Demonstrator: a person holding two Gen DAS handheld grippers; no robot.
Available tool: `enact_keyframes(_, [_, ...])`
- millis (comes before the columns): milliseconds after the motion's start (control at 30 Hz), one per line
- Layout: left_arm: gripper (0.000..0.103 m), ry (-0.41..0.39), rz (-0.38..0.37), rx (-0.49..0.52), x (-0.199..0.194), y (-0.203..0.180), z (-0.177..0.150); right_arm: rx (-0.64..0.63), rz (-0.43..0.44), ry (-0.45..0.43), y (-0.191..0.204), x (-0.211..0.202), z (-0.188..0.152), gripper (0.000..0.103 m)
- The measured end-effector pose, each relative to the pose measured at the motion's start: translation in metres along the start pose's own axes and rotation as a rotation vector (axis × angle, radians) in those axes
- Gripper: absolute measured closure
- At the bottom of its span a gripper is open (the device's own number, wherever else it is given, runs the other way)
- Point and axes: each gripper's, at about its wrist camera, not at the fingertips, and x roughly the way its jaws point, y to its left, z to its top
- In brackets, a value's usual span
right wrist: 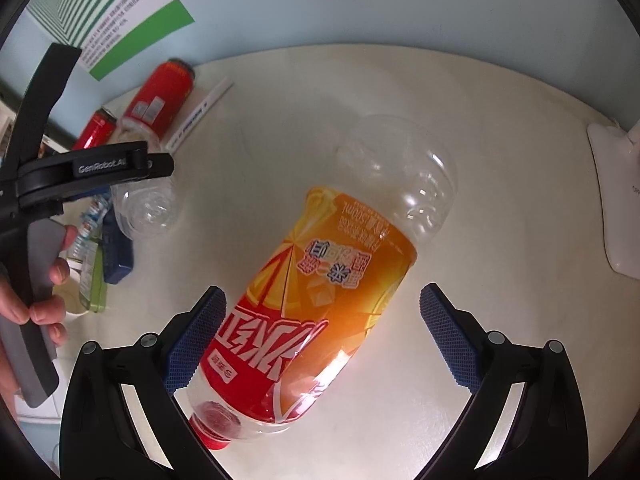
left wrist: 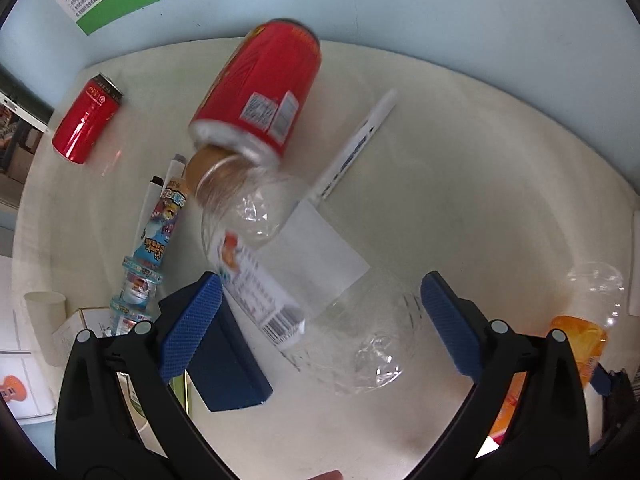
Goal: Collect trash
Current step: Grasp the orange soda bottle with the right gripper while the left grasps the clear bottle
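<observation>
Straddling empty orange-labelled clear plastic bottle (right wrist: 320,280), right claw (right wrist: 322,340) spread wide: light, slippery, crushable; grip label midsection. Left claw (left wrist: 320,320) released over clear crumpled bottle (left wrist: 360,340), 6 o'clock on worktop (left wrist: 480,160).

Setting: an office or lab-type room, not a home. Indicators: a plain pale-blue wall (left wrist: 440,4) carrying a green-and-white printed notice (right wrist: 108,20); a round white table (right wrist: 460,92) holding marker pens (left wrist: 158,196), a blue eraser block (left wrist: 224,364) and a white paper sheet (left wrist: 324,252).
</observation>
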Motion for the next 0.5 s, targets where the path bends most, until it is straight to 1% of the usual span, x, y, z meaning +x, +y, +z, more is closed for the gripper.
enact_keyframes(133, [0.013,-0.019,0.081,0.065,0.006,-0.003,-0.002,-0.028,-0.006,-0.003,0.000,-0.001,0.001,0.008])
enact_keyframes(167, [0.017,-0.015,0.088,0.068,0.009,-0.001,-0.002,-0.024,-0.005,-0.013,-0.001,-0.002,0.001,0.011])
enact_keyframes(200, [0.019,-0.006,0.089,0.064,0.012,0.002,-0.002,-0.026,0.011,-0.009,-0.001,-0.001,0.001,0.019])
enact_keyframes(267, [0.031,0.010,0.091,0.056,0.019,0.010,-0.002,-0.028,0.024,-0.002,-0.002,-0.001,0.001,0.022])
enact_keyframes(300, [0.034,0.019,0.087,0.052,0.023,0.014,-0.002,-0.029,0.026,0.000,-0.002,-0.001,0.002,0.023])
enact_keyframes(333, [0.037,0.029,0.065,0.044,0.026,0.020,-0.004,-0.030,0.033,0.005,-0.004,-0.002,0.001,0.024])
enact_keyframes(433, [0.039,0.023,0.003,0.025,0.025,0.032,-0.008,-0.033,0.052,0.016,-0.006,-0.005,-0.001,0.030])
enact_keyframes(500, [0.040,0.024,-0.002,0.037,0.023,0.036,-0.012,-0.033,0.053,0.022,-0.007,-0.007,-0.004,0.033])
